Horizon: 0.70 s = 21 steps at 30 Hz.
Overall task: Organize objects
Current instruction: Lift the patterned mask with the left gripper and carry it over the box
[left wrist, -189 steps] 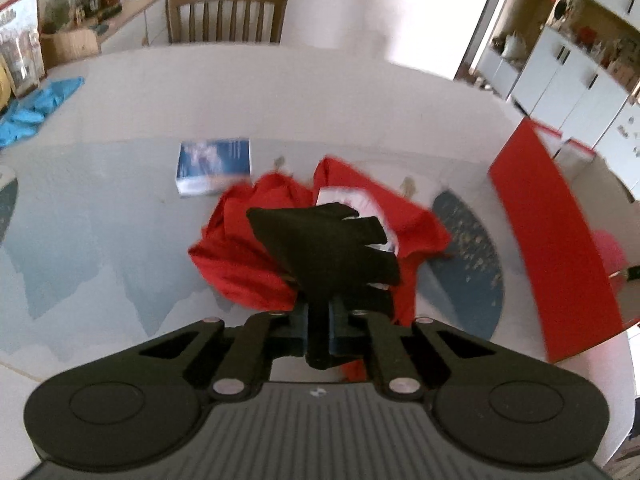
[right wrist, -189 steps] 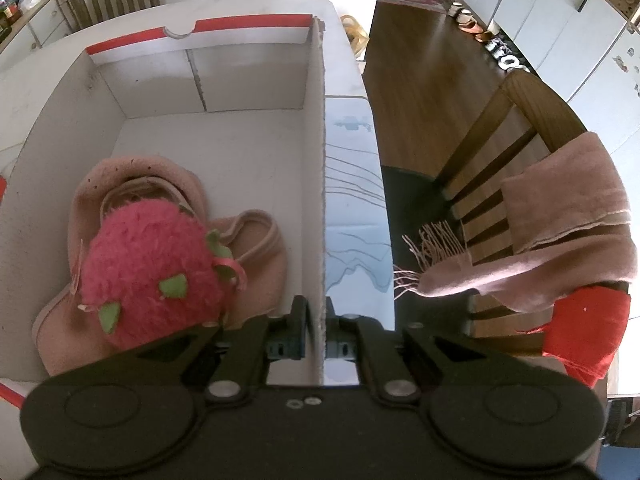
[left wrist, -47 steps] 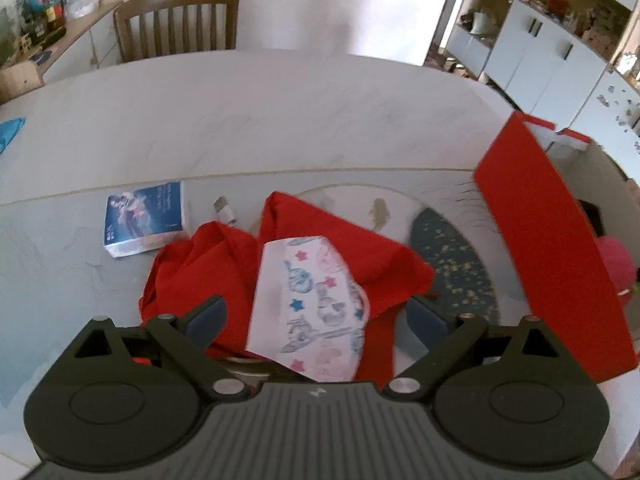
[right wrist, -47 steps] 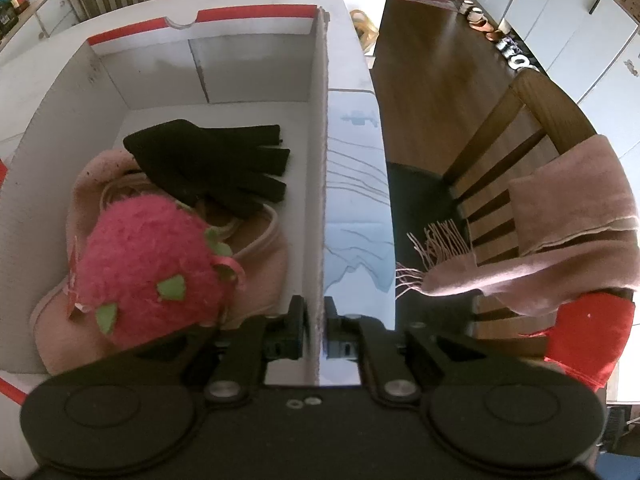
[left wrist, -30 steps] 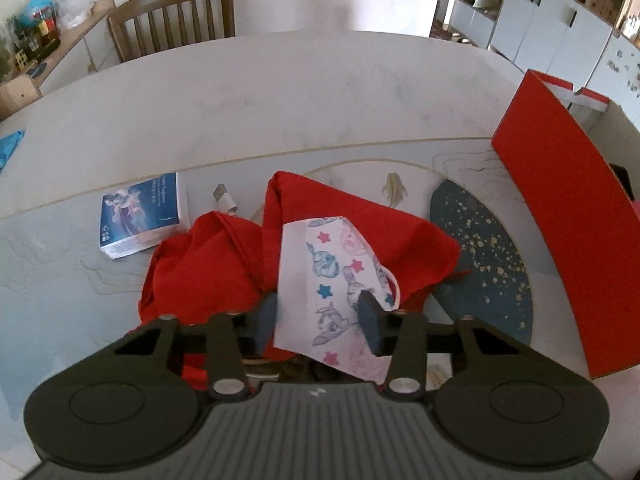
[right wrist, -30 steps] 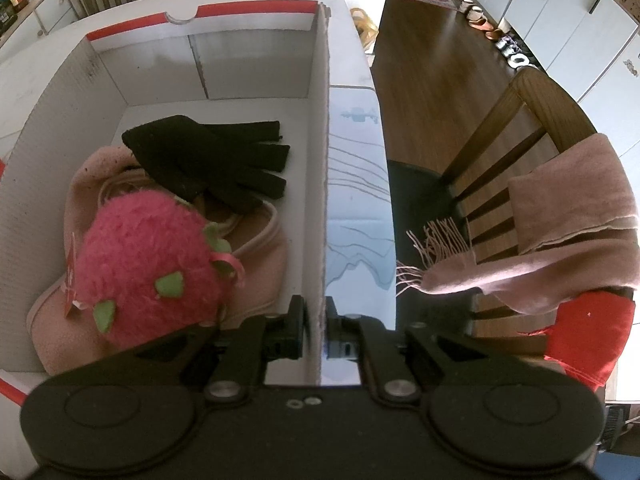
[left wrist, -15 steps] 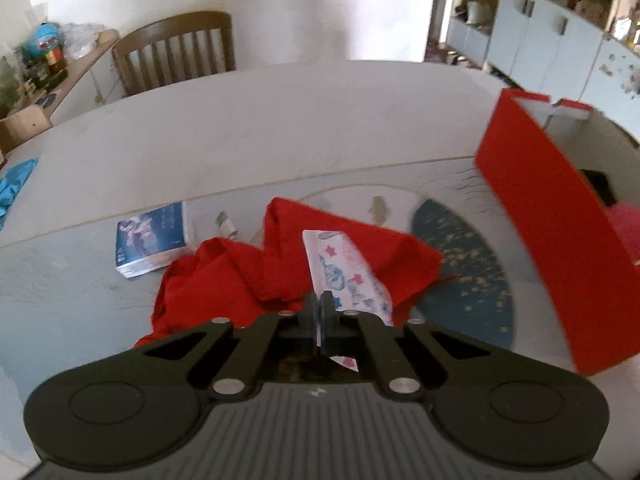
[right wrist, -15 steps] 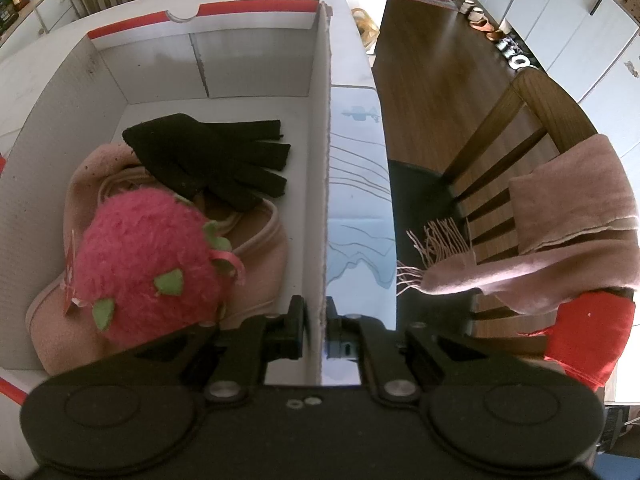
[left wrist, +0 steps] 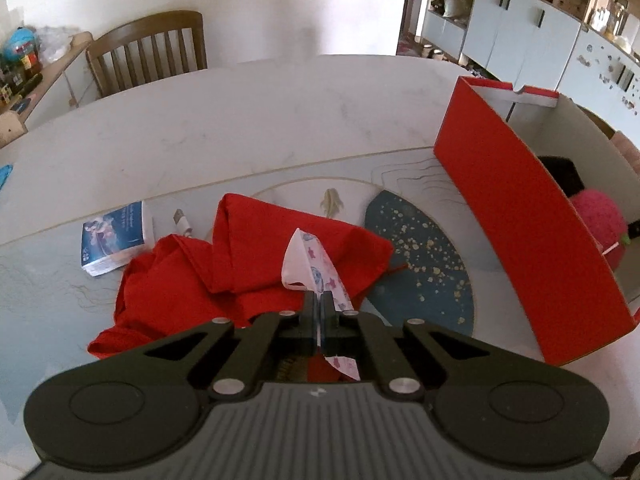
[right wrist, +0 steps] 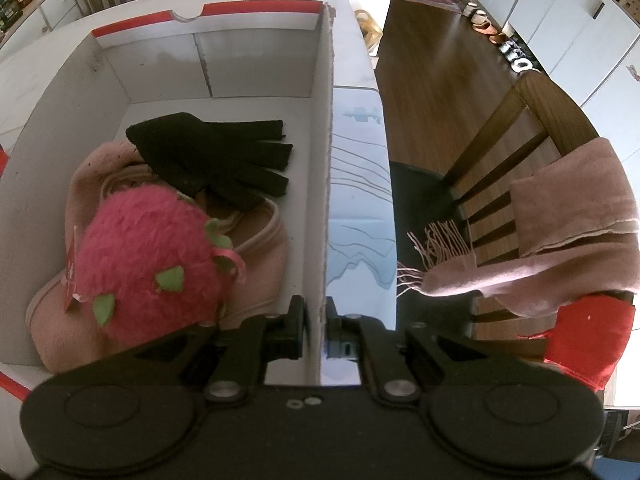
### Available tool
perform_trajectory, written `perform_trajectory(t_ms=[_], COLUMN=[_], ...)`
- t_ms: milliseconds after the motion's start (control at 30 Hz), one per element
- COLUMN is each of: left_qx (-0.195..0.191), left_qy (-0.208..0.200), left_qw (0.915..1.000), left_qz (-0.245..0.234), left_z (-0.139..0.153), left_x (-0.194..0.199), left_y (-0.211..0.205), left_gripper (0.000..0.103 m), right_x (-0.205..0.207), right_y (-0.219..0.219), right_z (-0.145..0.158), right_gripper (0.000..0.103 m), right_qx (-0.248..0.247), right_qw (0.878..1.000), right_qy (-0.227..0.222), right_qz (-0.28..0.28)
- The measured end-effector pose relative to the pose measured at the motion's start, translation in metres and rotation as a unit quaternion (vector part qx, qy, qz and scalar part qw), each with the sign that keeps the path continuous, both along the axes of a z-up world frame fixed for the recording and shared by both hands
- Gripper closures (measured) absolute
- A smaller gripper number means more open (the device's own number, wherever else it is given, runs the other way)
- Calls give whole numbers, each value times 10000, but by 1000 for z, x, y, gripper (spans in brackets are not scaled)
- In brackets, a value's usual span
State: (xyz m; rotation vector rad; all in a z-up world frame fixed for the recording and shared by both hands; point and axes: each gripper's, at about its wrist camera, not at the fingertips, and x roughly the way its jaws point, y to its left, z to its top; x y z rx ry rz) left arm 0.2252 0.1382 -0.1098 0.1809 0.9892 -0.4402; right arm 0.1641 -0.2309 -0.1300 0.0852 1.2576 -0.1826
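Left gripper (left wrist: pixel 319 300) clamped tight on a star-printed face mask (left wrist: pixel 310 258), lifted over the crumpled red cloth (left wrist: pixel 240 264) on the table (left wrist: pixel 240 120). Right gripper (right wrist: pixel 315 322) pinching the right wall of the cardboard box (right wrist: pixel 326 184), black glove (right wrist: pixel 212 156) and pink plush strawberry (right wrist: pixel 148 264) inside.

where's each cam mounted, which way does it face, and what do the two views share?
Left wrist: on the left gripper, angled down over the table; sees the printed face mask pinched between its fingers, red cloth, booklet, box outer wall. Only the gripper's own body shows.
Right wrist: on the right gripper, pointing steeply down, clamped on the box wall; sees black glove, pink plush, a chair. Only the gripper shows.
Shared: the box, glove and plush.
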Motion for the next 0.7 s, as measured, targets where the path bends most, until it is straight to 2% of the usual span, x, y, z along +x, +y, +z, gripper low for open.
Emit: perform_trajectory(t_ms=[167, 367, 700], left_qx=[-248, -512, -887], left_qy=[-155, -306, -625], left_qw=[9996, 9977, 9869], left_qz=[15, -313, -1195], left_z=[25, 63, 114], left_x=[-2, -6, -7], left_y=[2, -12, -87], left_gripper=[103, 103, 103], right_x=[0, -1, -2], right_y=[0, 0, 0], right_z=[0, -1, -1], right_gripper=[96, 96, 100], right_qx=[6, -1, 37], right_qw=[10000, 10000, 10000], right_qy=[-5, -3, -46], right_qz=[0, 20, 16])
